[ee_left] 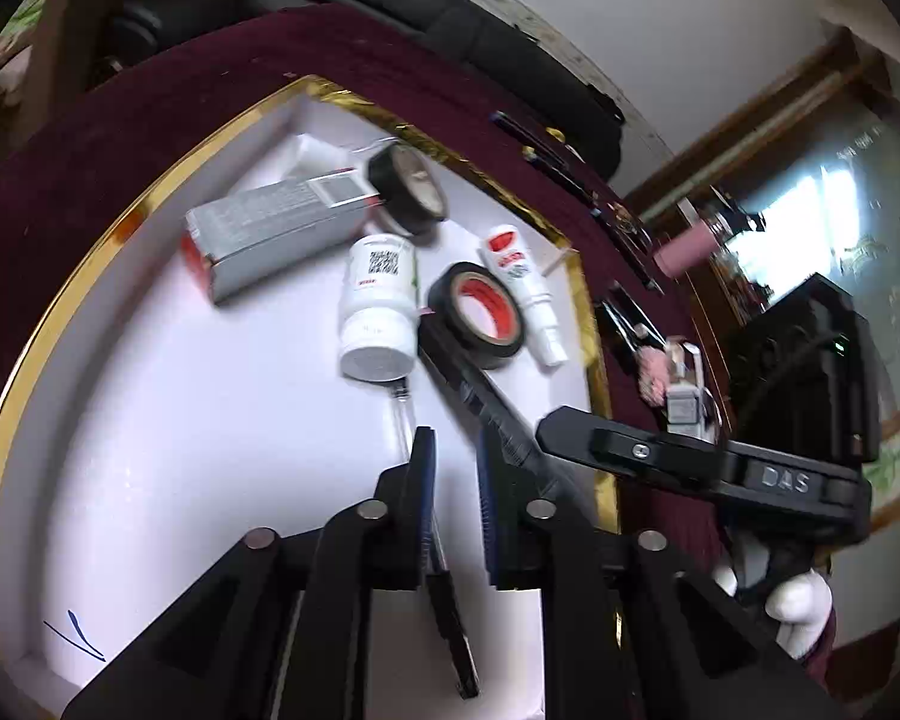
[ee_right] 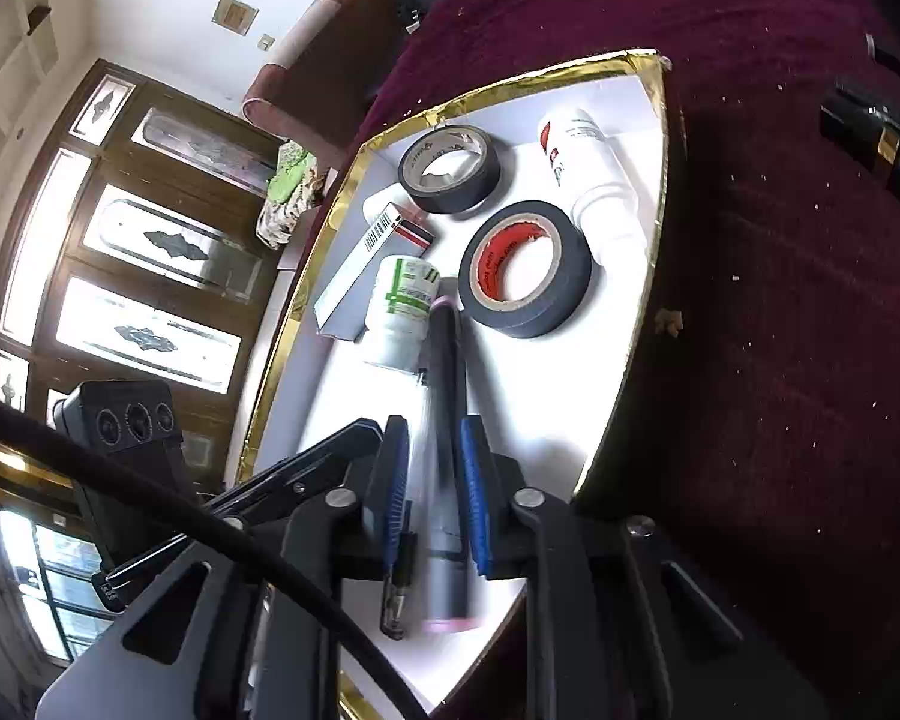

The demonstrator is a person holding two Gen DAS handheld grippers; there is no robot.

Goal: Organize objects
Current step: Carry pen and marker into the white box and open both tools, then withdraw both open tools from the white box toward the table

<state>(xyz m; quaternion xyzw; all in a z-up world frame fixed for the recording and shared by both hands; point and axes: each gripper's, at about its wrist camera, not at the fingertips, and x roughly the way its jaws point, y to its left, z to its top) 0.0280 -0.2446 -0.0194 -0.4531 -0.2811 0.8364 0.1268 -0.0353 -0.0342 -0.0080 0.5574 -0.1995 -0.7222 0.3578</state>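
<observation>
A white tray with a gold rim [ee_left: 42,324] [ee_right: 654,192] holds a grey carton [ee_left: 270,234] [ee_right: 354,276], a white pill bottle [ee_left: 378,312] [ee_right: 402,312], two black tape rolls [ee_left: 477,315] [ee_right: 525,267], [ee_left: 408,186] [ee_right: 450,168], and a white tube [ee_left: 522,288] [ee_right: 594,174]. A clear pen [ee_left: 403,420] [ee_right: 408,510] lies in the tray. My right gripper [ee_right: 432,456] holds a long dark grey stick with pink ends [ee_right: 447,456] low over the tray. My left gripper [ee_left: 453,456] is open and empty over the tray.
The tray sits on a maroon cloth [ee_right: 780,360]. Pens and small items [ee_left: 570,174] lie on the cloth beside the tray, with a black and gold box [ee_right: 882,144] at the right. A sofa [ee_right: 306,60] and glass doors stand behind.
</observation>
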